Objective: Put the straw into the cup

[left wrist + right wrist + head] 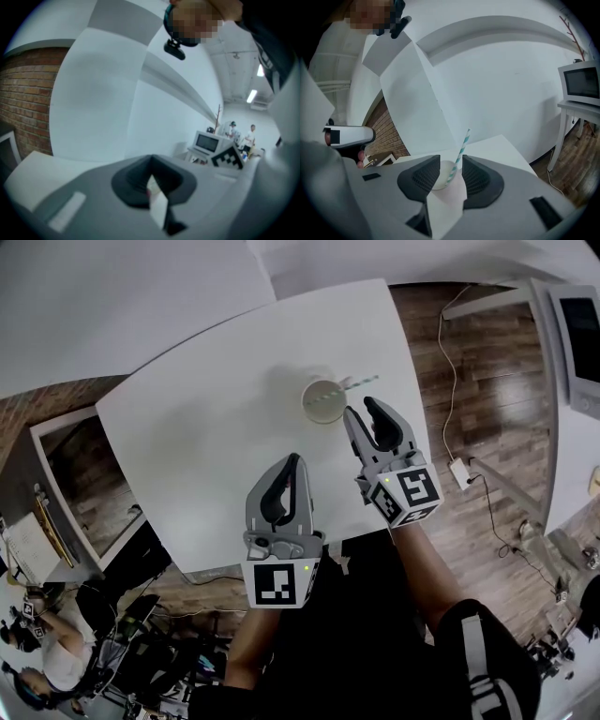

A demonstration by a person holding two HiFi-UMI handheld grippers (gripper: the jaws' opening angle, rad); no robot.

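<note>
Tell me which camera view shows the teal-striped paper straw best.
The right gripper view: the teal-striped paper straw leans in the pale round cup, close and sharp. The head view shows only its top end past the cup's rim. The left gripper view does not show it.

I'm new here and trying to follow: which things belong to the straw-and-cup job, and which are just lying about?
In the job: cup; straw, already standing in it; right hand-held gripper, open beside the cup; table beneath.
Lying about: power strip on the floor; microwave; left hand-held gripper, shut, away from the cup.
</note>
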